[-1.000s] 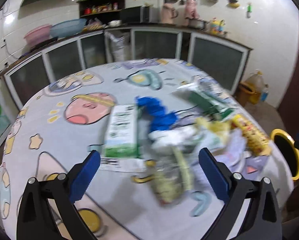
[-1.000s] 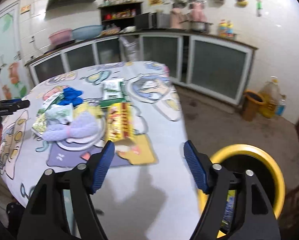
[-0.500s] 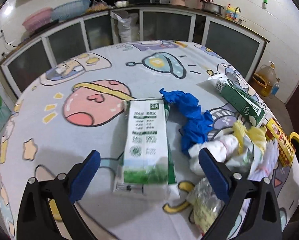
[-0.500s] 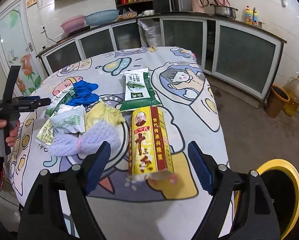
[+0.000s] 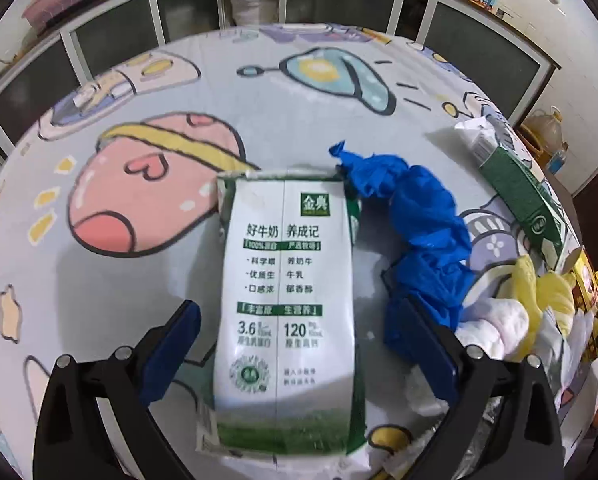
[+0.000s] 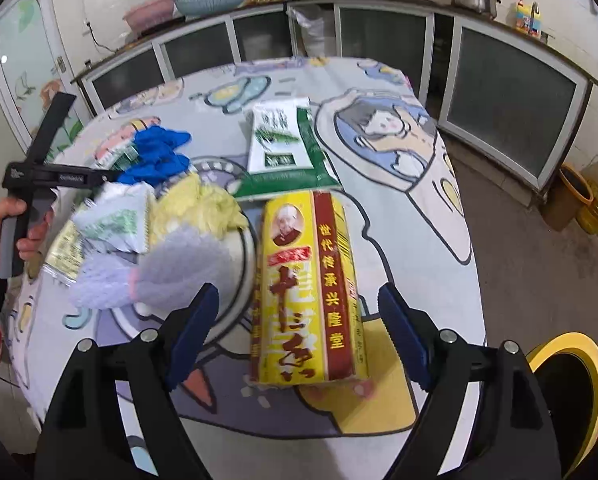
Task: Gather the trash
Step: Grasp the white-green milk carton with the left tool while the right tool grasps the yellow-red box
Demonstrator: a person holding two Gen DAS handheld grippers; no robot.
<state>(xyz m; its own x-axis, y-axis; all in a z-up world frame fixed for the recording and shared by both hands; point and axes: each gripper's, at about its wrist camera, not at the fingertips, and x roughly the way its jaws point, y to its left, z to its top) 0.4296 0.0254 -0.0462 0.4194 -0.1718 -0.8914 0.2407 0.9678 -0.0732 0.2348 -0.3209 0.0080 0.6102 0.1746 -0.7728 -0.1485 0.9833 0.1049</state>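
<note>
- Left gripper (image 5: 291, 344): jaws spread, straddling the milk carton (image 5: 289, 300), pads clear of it. Carton lies flat on the table (image 5: 259, 92).
- Right gripper (image 6: 299, 332): jaws spread, straddling the yellow box (image 6: 309, 292), untouched.
- Both probably empty: light, crushable. Pinch across the narrow width.
- Blue glove (image 5: 419, 224) at 2 o'clock crowds the carton; soft, may snag.
- Bin (image 6: 571, 392) at 4 o'clock.

My left gripper (image 5: 291, 344) hangs over the desk (image 5: 147, 280), jaws spread wide on either side of a flattened white-and-green milk carton (image 5: 289, 312), not touching it. Just right of the carton I see crumpled blue gloves (image 5: 423, 224), then a green carton (image 5: 519, 192) and yellow wrappers (image 5: 547, 296).
</note>
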